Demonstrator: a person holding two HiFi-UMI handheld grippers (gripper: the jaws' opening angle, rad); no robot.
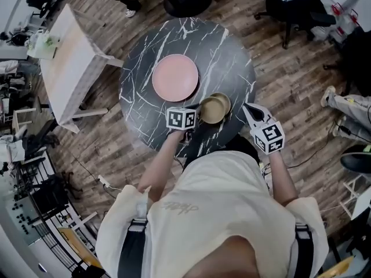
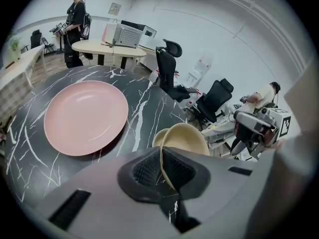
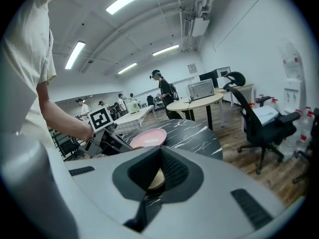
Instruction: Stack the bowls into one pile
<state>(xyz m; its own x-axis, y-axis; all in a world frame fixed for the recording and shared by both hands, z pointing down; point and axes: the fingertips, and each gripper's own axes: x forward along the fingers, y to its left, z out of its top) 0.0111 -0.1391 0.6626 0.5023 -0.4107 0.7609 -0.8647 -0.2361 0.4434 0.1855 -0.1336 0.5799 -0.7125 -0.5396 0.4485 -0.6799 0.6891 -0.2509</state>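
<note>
The left gripper (image 2: 160, 156) has its fingers (image 2: 144, 169) pinched shut on the near rim of a tan bowl (image 2: 188, 136), tilted above the bench (image 2: 149, 96). The second bowl (image 2: 157, 138) sits just behind, peeking out on the left, so the drop lies straight ahead. The right gripper (image 3: 160, 154), closed and empty, hangs farther off to the right.

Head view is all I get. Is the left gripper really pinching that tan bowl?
Observer: Yes. In the left gripper view, the left gripper is clamped on the thin rim of the tilted bowl.
Operator: Is the other one holding anything?
Observer: No. The right gripper view shows the right gripper with its jaws together and nothing between them.
Operator: Anyone else around?
Observer: A person stands by the beige round table, beyond the pink plate.
</note>
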